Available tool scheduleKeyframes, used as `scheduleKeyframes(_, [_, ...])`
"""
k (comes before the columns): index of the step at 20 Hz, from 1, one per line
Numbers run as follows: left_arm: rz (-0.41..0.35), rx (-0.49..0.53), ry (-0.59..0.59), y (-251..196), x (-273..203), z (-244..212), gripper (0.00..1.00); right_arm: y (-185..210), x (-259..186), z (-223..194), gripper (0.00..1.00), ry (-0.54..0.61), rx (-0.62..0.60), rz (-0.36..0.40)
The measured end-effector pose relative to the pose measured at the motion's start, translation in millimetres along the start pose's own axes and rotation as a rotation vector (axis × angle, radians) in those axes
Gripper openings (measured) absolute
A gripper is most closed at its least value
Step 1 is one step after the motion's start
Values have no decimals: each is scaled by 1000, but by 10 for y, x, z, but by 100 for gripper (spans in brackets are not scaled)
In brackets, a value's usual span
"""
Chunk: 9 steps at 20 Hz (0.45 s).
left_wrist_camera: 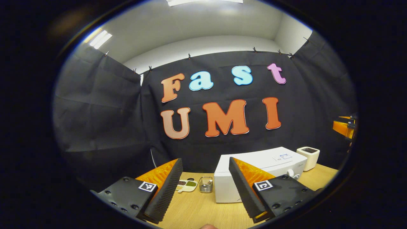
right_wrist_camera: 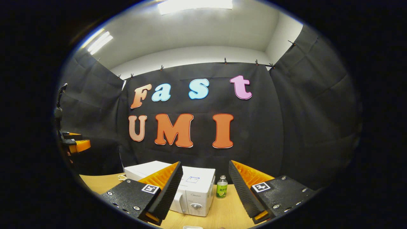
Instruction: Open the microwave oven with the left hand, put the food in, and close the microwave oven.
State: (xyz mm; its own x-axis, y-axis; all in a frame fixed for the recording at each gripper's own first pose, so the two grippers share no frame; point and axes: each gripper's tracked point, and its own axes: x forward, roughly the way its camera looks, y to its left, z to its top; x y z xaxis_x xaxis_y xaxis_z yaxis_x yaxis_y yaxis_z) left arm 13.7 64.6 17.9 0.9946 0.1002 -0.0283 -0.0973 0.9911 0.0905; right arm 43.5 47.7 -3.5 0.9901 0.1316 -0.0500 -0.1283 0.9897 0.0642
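We hold the left tongs (left_wrist_camera: 206, 190) wide apart, gripping nothing, above the tabletop (left_wrist_camera: 197, 210); the right tongs (right_wrist_camera: 206, 190) gape likewise, empty; the microwave (left_wrist_camera: 254, 171) sits shut at the back of the tabletop, a toaster (left_wrist_camera: 308, 157) beside it; a dish (left_wrist_camera: 186, 186) and wire basket (left_wrist_camera: 205, 185) stand on its other side; a bottle (right_wrist_camera: 222, 187) stands near its dial side.

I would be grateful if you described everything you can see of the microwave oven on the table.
The microwave oven is a white, glossy box that stands upright on the wooden table, close to the black cloth wall. Its door is shut. The front carries a vertical handle and a round knob beside it; a small label sits on the flat top. Neither gripper touches it. A small bottle stands apart at one side.
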Motion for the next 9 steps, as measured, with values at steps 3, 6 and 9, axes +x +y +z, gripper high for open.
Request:
scheduleKeyframes(3, [15,-18,-2,136,8,35,97,118,60,163,90,-16,-57,14])
scheduleKeyframes(6, [41,-35,10,277,34,12,98,289,90,248,90,-16,-40,52])
scheduleKeyframes(9, [37,-42,13,278,64,26,93,269,147,221,90,-4,-28,46])
